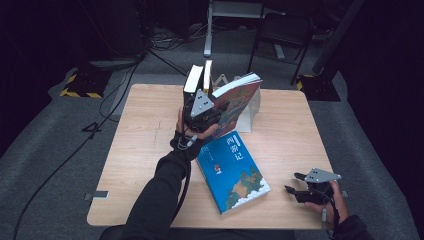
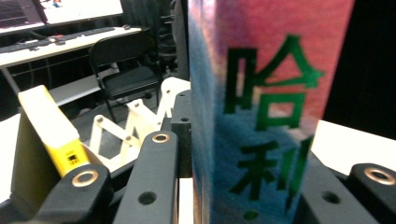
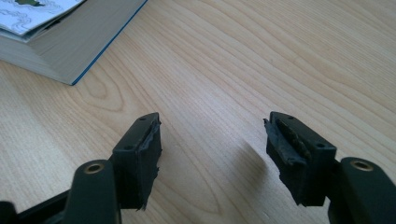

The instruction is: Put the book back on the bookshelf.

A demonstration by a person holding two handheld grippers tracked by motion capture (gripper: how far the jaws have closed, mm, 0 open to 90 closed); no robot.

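Observation:
My left gripper [image 1: 202, 116] is shut on the spine of a thick red and blue book [image 1: 235, 100], held tilted at the back middle of the table against a white bookstand [image 1: 246, 117]. Seen from the left gripper view, that book's spine [image 2: 261, 107] with green characters stands between the jaws. Two upright books [image 1: 199, 79], one dark and one yellow, stand just left of it; the yellow one [image 2: 49, 128] is beside the jaw. A blue book [image 1: 232, 171] lies flat at the front middle. My right gripper [image 1: 295, 183] hovers open at the front right, its fingertips [image 3: 144, 149] apart over bare wood.
The wooden table [image 1: 145, 145] has free surface on its left half and far right. The blue book's corner [image 3: 56, 51] lies ahead and left of the right jaws. A black chair [image 1: 282, 32] and cables [image 1: 117, 85] are on the grey floor beyond the table.

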